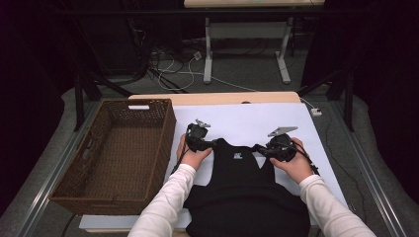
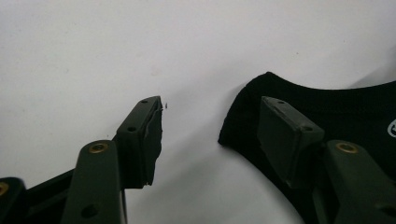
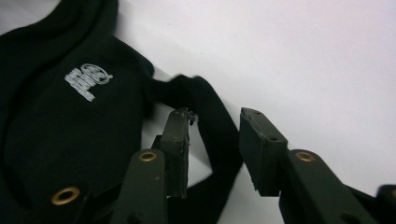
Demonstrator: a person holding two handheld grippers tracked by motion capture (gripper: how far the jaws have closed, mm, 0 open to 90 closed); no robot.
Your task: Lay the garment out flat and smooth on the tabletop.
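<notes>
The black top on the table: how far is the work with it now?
The black top already lies flat on the white sheet. In hand: the left gripper and the right gripper, both open, straddle its shoulder straps. Still left: any fold; the brown basket holds nothing.

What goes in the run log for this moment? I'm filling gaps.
left gripper: open, at tank top strap | right gripper: open, straddling other strap | basket: beside

Dim room with dark vignetted corners, brightly lit white sheet (image 1: 257, 123), soft shadows, gripper views slightly blurred, perhaps overexposed.
</notes>
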